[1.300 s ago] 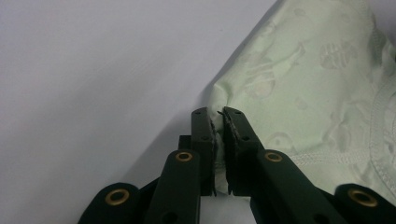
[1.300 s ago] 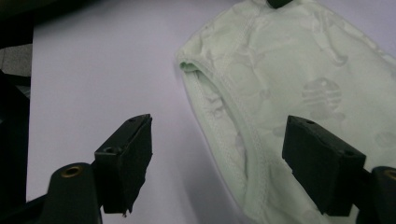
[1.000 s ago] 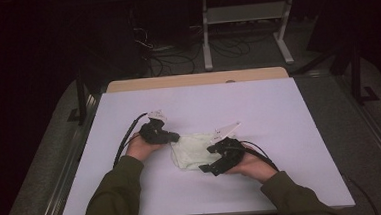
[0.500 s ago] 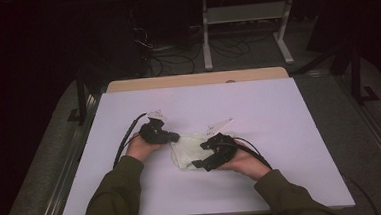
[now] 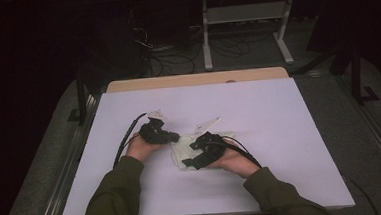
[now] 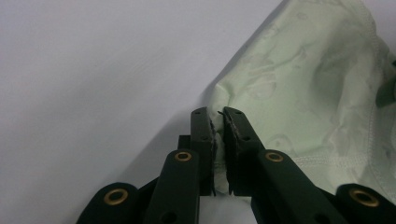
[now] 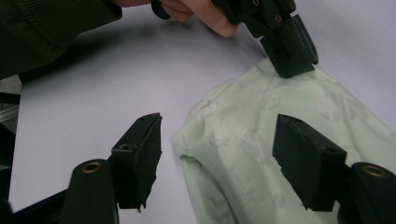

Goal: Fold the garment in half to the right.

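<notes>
A pale green cloth (image 5: 183,150) with a faint printed pattern and stitched hems lies crumpled on the white surface (image 5: 279,112), near the person's side and between the 2 hands. The left gripper (image 5: 173,137) sits at the cloth's left edge; in the left gripper view its 2 black jaws are pressed nearly together with a fold of the cloth (image 6: 303,88) pinched between them, the rest of the fabric spreading away to the right. The left hand (image 5: 142,148) rests low on the surface behind it, its cable looping off toward the left. The right gripper (image 5: 189,160) lies over the cloth's near right part, held by the right hand (image 5: 234,160). In the right gripper view (image 7: 217,158) its jaws stand apart and have just been closing; a bunched, hemmed corner of the cloth (image 7: 243,140) lies between them, with the pads not pressing on it. That same view shows the left gripper (image 7: 292,60) farther off, its tip down on the cloth's far edge. Both olive-green sleeves come in from the bottom of the high view.
</notes>
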Demonstrator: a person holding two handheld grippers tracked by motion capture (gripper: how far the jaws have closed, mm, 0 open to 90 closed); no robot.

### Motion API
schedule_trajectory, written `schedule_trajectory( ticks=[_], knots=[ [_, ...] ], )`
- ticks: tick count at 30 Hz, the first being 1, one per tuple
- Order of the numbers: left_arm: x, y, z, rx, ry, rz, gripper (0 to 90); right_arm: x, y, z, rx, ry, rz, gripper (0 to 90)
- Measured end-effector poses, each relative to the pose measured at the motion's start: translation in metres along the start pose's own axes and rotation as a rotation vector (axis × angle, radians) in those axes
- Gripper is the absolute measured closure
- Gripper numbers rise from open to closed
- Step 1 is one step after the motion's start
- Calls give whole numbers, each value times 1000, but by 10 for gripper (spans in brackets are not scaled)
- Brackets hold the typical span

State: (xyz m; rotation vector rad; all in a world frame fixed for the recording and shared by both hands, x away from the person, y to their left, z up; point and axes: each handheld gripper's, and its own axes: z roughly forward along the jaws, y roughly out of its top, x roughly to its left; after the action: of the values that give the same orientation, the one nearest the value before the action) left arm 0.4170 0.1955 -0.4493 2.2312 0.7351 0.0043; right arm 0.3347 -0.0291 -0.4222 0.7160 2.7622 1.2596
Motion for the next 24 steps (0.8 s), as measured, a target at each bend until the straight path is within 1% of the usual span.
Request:
schedule_trajectory(
  ticks=[3, 5, 8, 11, 16, 24],
  knots=[
    [0, 0, 0, 0, 3, 0, 830, 2, 3, 5, 7, -3, -21, 348],
    [-1, 0, 0, 0, 4, 0, 829, 4, 5, 9, 11, 5, -22, 372],
    [0, 0, 0, 0, 2, 0, 829, 6, 7, 14, 23, 17, -36, 422],
    [0, 0, 0, -1, 0, -1, 828, 8, 8, 20, 40, 13, -51, 476],
    [-1, 0, 0, 1, 3, 2, 826, 11, 9, 30, 63, 22, -62, 575],
    [0, 0, 0, 2, 0, 3, 825, 15, 9, 42, 95, -1, -101, 657]
  ],
)
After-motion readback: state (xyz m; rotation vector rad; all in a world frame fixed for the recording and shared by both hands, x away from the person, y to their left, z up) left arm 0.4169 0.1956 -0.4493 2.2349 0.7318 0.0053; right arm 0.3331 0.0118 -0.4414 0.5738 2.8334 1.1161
